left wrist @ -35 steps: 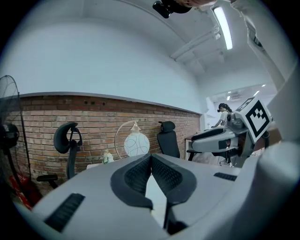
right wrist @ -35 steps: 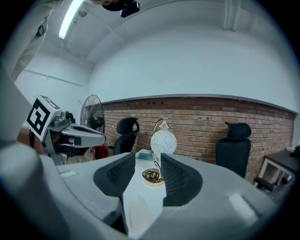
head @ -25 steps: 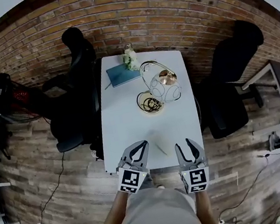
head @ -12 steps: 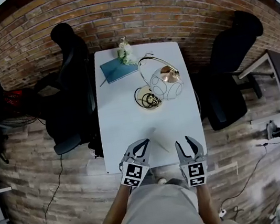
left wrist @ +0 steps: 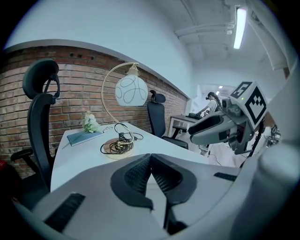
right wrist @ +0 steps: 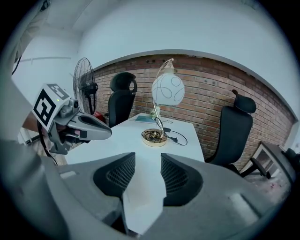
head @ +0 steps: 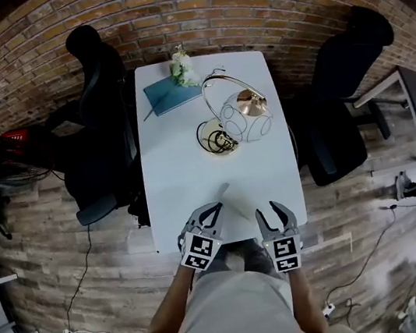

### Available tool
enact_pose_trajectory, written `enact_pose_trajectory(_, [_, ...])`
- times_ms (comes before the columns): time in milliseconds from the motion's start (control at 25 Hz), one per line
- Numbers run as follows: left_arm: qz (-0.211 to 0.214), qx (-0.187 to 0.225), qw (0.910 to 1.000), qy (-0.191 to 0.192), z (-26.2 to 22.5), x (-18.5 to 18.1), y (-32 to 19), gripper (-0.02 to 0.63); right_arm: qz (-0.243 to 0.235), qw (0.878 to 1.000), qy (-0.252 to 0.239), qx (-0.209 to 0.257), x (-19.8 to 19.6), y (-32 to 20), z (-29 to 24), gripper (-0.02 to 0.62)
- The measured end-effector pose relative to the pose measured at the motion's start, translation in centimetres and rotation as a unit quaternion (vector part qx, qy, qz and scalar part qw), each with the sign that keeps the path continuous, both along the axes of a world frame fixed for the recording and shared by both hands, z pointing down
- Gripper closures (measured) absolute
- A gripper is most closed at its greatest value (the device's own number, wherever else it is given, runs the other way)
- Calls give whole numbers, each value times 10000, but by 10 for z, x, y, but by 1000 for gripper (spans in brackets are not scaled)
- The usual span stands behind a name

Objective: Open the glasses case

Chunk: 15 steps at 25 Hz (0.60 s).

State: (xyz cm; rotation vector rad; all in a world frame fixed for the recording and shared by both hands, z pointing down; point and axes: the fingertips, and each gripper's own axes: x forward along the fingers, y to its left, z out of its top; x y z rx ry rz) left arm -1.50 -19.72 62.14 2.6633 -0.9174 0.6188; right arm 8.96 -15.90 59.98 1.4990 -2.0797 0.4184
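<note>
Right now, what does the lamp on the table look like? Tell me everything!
The lamp stands upright on the white table, toward its brick-wall end. Its round white shade, drawn over with thin dark loops, hangs from a slim gold stem that curves up from a round gold base. A dark cord lies coiled on that base and trails onto the tabletop. The lamp does not look switched on.
</note>
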Motion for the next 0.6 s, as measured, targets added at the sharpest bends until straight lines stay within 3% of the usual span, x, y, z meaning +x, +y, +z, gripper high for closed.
enact_pose_trajectory(600, [-604, -319, 9963, -527, 50, 2, -2, 600, -839, 9955, -19, -435, 0, -4, 50, 423])
